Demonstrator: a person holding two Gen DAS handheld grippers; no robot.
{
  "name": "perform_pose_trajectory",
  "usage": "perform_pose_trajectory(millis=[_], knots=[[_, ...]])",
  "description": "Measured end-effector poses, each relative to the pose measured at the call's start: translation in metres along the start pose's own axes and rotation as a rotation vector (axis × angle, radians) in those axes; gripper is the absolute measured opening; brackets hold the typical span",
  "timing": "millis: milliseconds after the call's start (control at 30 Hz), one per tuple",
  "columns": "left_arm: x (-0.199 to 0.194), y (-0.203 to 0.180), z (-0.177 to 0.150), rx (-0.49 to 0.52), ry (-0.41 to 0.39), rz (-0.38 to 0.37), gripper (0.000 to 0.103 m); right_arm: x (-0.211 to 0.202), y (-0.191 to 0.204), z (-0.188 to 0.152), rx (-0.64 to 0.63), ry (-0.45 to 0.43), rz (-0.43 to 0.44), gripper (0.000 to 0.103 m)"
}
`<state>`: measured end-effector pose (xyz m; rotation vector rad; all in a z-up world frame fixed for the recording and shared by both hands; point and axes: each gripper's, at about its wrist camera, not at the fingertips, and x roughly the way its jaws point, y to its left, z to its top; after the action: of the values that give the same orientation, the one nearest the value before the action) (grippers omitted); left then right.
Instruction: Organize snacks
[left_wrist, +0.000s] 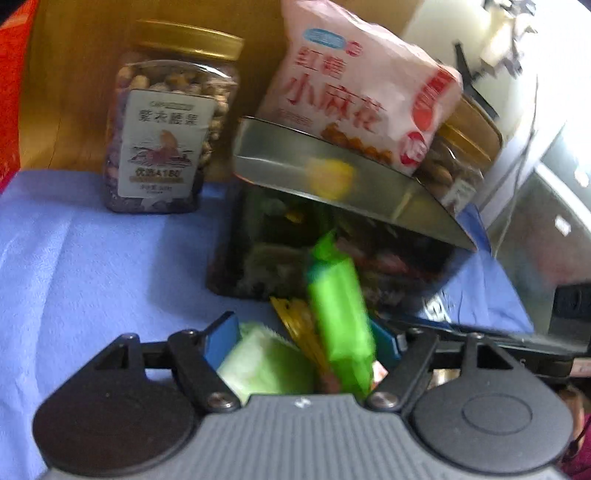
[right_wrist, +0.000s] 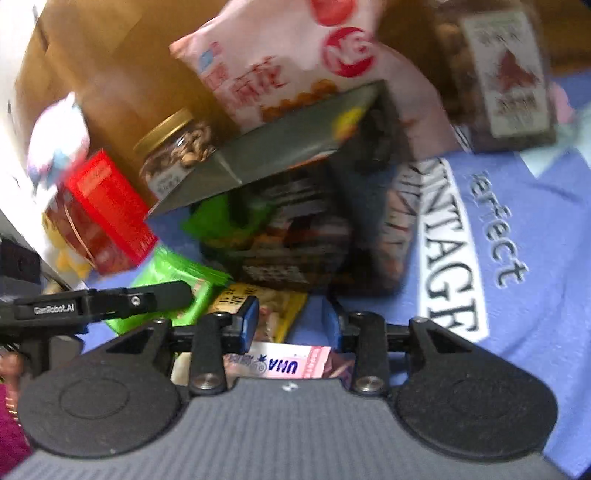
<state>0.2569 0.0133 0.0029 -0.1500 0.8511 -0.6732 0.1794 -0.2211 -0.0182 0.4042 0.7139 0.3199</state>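
A dark snack box (left_wrist: 332, 251) with its grey lid (left_wrist: 332, 173) raised stands on the blue cloth; it also shows in the right wrist view (right_wrist: 295, 236). My left gripper (left_wrist: 310, 339) is open, with a bright green packet (left_wrist: 340, 317) blurred between its fingers and the box, a pale green packet (left_wrist: 266, 362) and a yellow packet (left_wrist: 295, 325) below. I cannot tell if the green packet is touched. My right gripper (right_wrist: 290, 321) is open above a yellow packet (right_wrist: 266, 306) and a pink UHA packet (right_wrist: 284, 365). A green packet (right_wrist: 173, 284) lies left.
A pink snack bag (left_wrist: 362, 85) leans behind the lid. A gold-lidded nut jar (left_wrist: 166, 136) stands at the back left, another jar (left_wrist: 461, 158) at the right. A red-lidded jar (right_wrist: 99, 218) lies tilted at the left. The other gripper's finger (right_wrist: 110, 299) reaches in.
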Motion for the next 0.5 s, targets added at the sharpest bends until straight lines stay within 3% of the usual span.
perform_pose_trajectory(millis=[67,267,367,500], knots=[[-0.006,-0.014,-0.013,0.062,-0.003,0.046,0.072,-0.002,0.015,-0.008,-0.048,0.011,0.003,0.044],[-0.049,-0.031,-0.062,0.062,-0.002,-0.010,0.067,-0.025,0.056,-0.044,-0.202,0.059,0.052,0.038],[-0.073,-0.034,-0.074,0.067,-0.020,0.001,0.077,-0.040,0.063,-0.051,-0.220,0.058,0.072,0.039],[-0.109,-0.032,-0.064,0.073,-0.116,0.007,0.086,-0.058,0.064,-0.039,-0.232,-0.027,0.016,0.039]])
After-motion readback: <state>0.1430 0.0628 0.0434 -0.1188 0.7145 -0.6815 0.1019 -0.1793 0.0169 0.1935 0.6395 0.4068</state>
